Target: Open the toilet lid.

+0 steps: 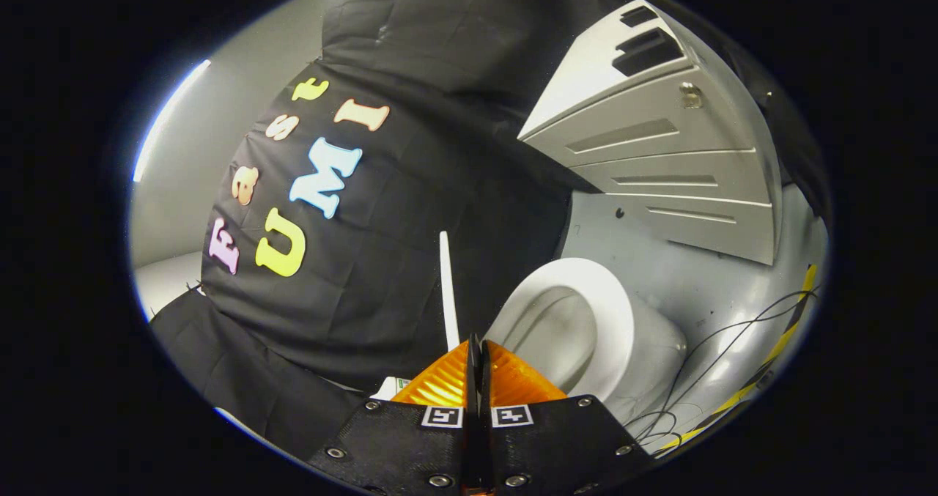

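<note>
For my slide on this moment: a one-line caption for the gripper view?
Closed gripper holds the thin white toilet lid upright beside the open white toilet bowl.

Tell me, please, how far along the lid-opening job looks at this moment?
Done, it seems: the toilet lid stands raised, seen edge-on just beyond the fingers, and the toilet shows its open seat and bowl. In hand: the gripper has its fingers closed together, the lid's lower end running down between their tips. Left: letting go and drawing back.

Black cloth wall (pixel 440 188) drapes most of the booth. Grey drawer cabinet (pixel 659 166) up around 2 o'clock, grey floor (pixel 696 283) below it, loose cables (pixel 725 335) trailing at 4 o'clock.
</note>
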